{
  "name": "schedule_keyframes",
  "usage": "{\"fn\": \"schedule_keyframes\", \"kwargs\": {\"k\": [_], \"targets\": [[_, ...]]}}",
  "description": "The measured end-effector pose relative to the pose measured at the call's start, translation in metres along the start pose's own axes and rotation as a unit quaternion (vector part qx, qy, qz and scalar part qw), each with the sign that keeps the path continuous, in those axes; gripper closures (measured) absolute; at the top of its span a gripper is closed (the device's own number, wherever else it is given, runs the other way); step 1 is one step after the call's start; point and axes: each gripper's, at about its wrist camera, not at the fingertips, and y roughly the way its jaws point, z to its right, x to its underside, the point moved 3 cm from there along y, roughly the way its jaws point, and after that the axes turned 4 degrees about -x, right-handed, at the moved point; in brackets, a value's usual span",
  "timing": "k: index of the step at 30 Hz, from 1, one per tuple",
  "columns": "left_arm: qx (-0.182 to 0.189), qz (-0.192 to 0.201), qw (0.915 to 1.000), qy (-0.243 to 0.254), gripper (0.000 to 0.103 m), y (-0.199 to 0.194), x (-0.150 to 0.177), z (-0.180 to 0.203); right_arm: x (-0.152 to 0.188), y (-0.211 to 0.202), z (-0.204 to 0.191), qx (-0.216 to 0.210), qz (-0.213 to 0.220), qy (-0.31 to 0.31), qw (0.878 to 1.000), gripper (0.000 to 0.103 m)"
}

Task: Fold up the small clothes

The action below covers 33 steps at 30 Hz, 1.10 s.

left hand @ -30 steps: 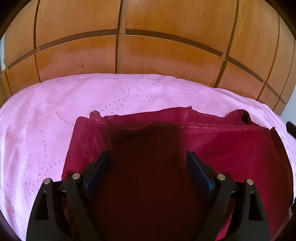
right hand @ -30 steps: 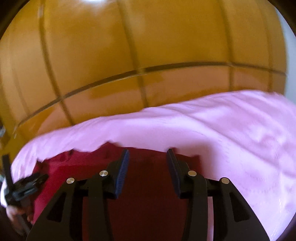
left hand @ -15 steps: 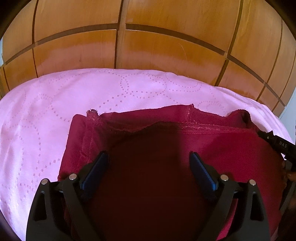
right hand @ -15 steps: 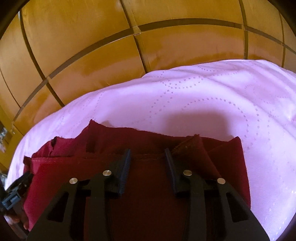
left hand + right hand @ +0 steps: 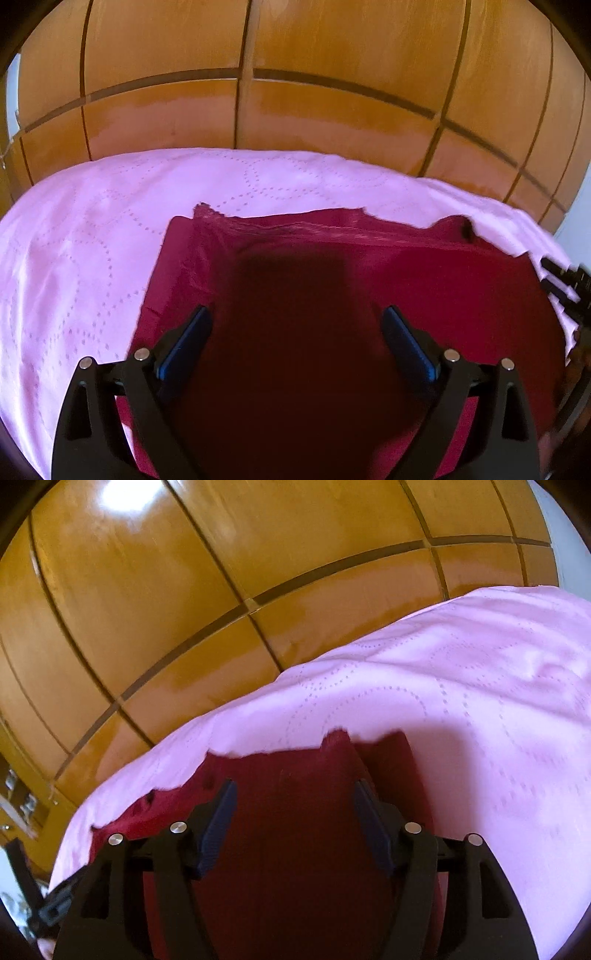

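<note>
A dark red garment (image 5: 424, 280) lies folded in a rough rectangle on the pink bedspread (image 5: 85, 258). My left gripper (image 5: 297, 332) hovers over its near left part. The jaws are wide and still opening, and nothing is pinched between the blue pads (image 5: 184, 347). In the right wrist view the same garment (image 5: 295, 775) lies under my right gripper (image 5: 295, 812), near its right end. Those jaws are opening too, with the pads (image 5: 218, 827) clear of the cloth. The right gripper's tips (image 5: 561, 284) show at the left view's right edge.
A glossy wooden panelled wardrobe (image 5: 332, 92) stands right behind the bed. The bedspread (image 5: 498, 701) stretches on to the right of the garment. The left gripper (image 5: 51, 904) shows at the lower left of the right wrist view.
The right gripper's jaws closed slightly, then spread much wider, and its view rolled and sank toward the garment's right end. The left jaws widened a little and the right gripper came into the left view.
</note>
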Motion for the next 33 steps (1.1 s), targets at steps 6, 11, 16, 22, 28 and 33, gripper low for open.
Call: {"fn": "schedule_keyframes", "kwargs": {"k": [6, 11, 16, 22, 28, 33], "targets": [[-0.048, -0.023, 0.9984, 0.019, 0.009, 0.010, -0.001, 0.006, 0.026, -0.004, -0.016, 0.055, -0.036, -0.081, 0.995, 0.038], [-0.044, -0.030, 0.9982, 0.026, 0.007, 0.013, 0.009, 0.002, 0.028, -0.001, -0.001, 0.050, -0.040, -0.046, 0.997, 0.039], [-0.017, -0.007, 0.9998, 0.007, 0.007, -0.015, 0.023, -0.002, 0.036, -0.040, 0.004, 0.030, -0.012, -0.009, 0.999, 0.030], [0.053, 0.047, 0.9973, -0.022, 0.007, -0.058, 0.046, 0.005, 0.044, -0.083, 0.021, 0.032, -0.009, 0.030, 0.999, 0.027], [0.120, 0.037, 0.9920, 0.009, 0.028, -0.076, 0.071, 0.036, 0.061, -0.113, 0.036, -0.059, -0.028, 0.092, 0.994, 0.027], [0.143, 0.042, 0.9883, 0.033, 0.033, -0.087, 0.078, 0.053, 0.081, -0.116, 0.048, -0.089, -0.060, 0.150, 0.983, 0.030]]}}
